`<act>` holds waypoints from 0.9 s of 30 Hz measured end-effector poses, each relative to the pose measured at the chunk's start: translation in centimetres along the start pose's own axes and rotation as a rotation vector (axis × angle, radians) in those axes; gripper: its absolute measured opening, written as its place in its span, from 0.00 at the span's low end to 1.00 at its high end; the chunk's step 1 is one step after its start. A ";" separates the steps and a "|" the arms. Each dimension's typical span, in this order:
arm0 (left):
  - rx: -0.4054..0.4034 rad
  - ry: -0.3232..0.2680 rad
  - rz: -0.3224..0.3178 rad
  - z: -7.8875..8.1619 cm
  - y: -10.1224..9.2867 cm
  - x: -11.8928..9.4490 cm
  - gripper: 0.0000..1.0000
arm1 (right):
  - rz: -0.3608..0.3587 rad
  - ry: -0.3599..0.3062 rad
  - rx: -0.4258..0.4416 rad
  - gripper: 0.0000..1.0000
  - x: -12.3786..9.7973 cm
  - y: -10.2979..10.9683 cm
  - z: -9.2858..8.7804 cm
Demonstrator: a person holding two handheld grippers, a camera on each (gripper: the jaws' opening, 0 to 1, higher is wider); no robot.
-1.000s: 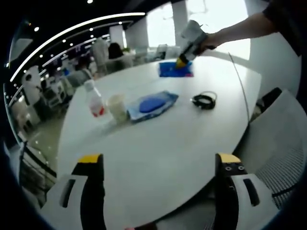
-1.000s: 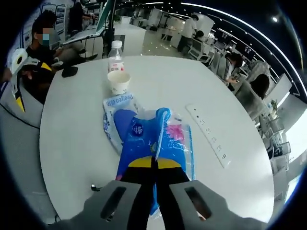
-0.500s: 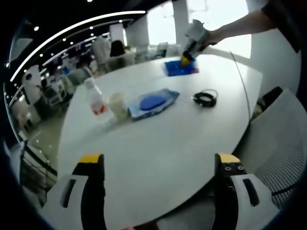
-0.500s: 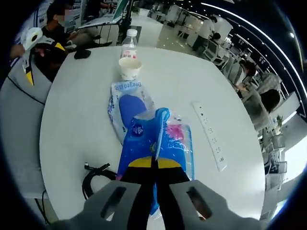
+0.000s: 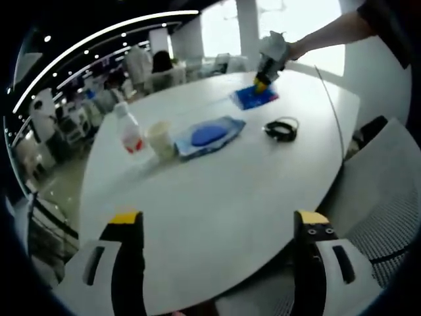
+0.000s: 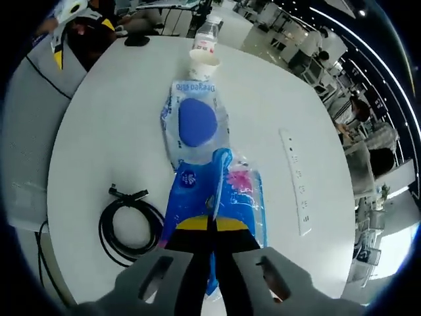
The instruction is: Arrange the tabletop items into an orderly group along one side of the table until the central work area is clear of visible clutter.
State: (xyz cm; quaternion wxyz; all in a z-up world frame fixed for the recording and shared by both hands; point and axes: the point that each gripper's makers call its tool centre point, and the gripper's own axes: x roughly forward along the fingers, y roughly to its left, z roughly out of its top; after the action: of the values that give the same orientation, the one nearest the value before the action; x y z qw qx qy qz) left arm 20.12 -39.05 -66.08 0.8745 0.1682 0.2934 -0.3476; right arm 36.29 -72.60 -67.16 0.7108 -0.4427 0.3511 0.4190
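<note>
Blue-and-pink glossy plastic packet [image 6: 217, 197] is pinched along its upper fold by the right gripper [image 6: 212, 227], whose jaws are closed hard against each other on the film. Compared with a second ago, the packet rides higher and farther back from the round white table [image 6: 118, 131]; more tabletop now shows beneath it, including the coiled black cable [image 6: 128, 220] to the left of the jaws. This indicates a lift-and-carry phase, with placement not yet made.

The film is thin, crinkled and limp, so it is likely to sag and swing. Ahead of the jaws lie a flat translucent wipes pack with a blue oval lid [image 6: 194, 125], a white paper cup [image 6: 203, 64] and a clear plastic bottle [image 6: 207, 34]. A long white power strip [image 6: 295, 181] lies to the right.

The left gripper [image 5: 220, 227] holds nothing, with its jaws spread wide, low at the near table edge.
</note>
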 end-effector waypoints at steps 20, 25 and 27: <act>0.010 0.043 -0.004 -1.0 0.1 0.2 0.92 | 0.065 0.063 -0.108 0.00 5.1 0.7 -3.9; 0.005 0.009 -0.013 -0.3 -0.2 0.1 0.93 | 0.076 0.071 -0.116 0.00 5.9 0.4 -4.4; 0.008 0.018 -0.012 -0.5 -0.1 0.2 0.93 | 0.083 0.076 -0.141 0.00 6.1 0.6 -4.6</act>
State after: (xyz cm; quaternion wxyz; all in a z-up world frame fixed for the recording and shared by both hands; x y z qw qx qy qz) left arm 19.91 -38.97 -66.61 0.8691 0.1731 0.3009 -0.3523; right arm 37.63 -74.90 -74.36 0.6461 -0.4923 0.3657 0.4544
